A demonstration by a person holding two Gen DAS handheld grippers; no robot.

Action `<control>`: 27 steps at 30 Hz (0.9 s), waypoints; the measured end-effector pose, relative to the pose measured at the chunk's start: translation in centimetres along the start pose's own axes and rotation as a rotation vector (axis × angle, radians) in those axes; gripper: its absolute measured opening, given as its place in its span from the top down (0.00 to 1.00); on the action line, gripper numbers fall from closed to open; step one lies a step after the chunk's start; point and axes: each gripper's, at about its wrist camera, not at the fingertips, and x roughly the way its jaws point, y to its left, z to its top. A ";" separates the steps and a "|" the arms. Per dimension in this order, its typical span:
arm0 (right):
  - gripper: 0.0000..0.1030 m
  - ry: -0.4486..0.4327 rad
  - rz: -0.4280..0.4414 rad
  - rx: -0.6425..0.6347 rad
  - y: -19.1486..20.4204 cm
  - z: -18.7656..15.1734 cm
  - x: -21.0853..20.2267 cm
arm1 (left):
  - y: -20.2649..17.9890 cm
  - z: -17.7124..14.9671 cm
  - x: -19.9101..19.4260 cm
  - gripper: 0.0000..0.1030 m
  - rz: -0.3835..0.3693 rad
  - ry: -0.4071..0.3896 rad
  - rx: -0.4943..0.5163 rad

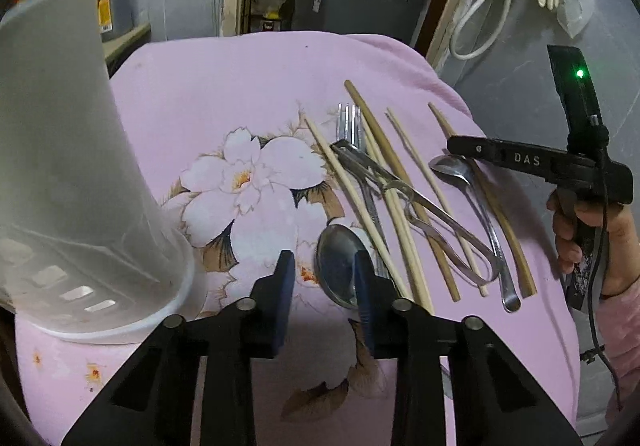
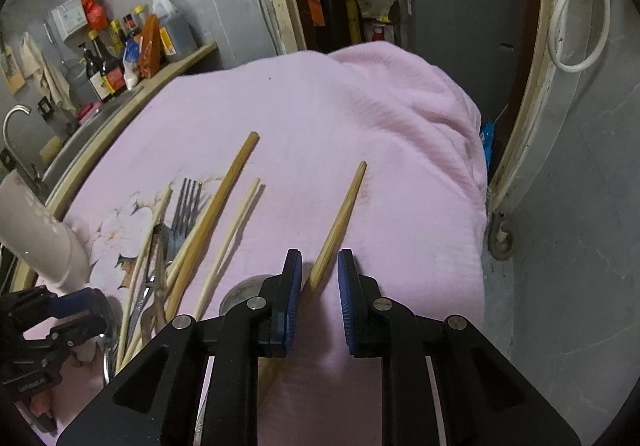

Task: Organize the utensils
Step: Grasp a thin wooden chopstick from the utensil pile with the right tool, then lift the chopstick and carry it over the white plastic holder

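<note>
A surface draped in a pink cloth with a printed white flower (image 1: pixel 256 174) carries the utensils. In the left wrist view the left hand-held gripper (image 1: pixel 324 270) sits at the bottom centre of the frame with its blue-padded jaws narrowed; the right pad lies over the bowl of a large steel spoon (image 1: pixel 336 262), while the left pad stands over bare cloth, so whether the spoon is pinched cannot be told. To the right of that spoon, in the centre and right of the frame, lies a loose heap: a steel fork (image 1: pixel 349 122) with its tines toward the top, metal tongs (image 1: pixel 400 190) lying across it, several pale and brown wooden chopsticks (image 1: pixel 384 154), and a smaller steel spoon (image 1: pixel 472 182) whose handle runs toward the lower right. A translucent white plastic utensil holder (image 1: pixel 72 174) with slotted openings fills the left of the frame, standing on the cloth. At the right edge a person's hand (image 1: pixel 576 230) grips the black handle of the right hand-held gripper (image 2: pixel 320 270). In the right wrist view that gripper's blue pads stand narrowly apart at the bottom centre, with a single brown wooden chopstick (image 2: pixel 344 206) running between them toward the upper right; the left pad is at the stick, the right pad shows a gap beside it.
</note>
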 end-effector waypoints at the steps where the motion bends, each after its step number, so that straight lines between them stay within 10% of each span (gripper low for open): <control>1: 0.85 0.007 0.000 0.001 0.0 0.1 0.2 | 0.2 0.1 0.0 0.81 -0.004 -0.001 -0.008; 16: 0.96 -0.033 0.093 0.165 -0.5 -1.3 -1.4 | -0.8 0.5 -2.4 1.00 -0.002 -0.122 -0.020; 27: 0.96 -0.549 -0.010 -0.030 6.9 -6.8 -11.2 | -1.4 -0.1 -9.8 1.00 0.066 -0.443 0.003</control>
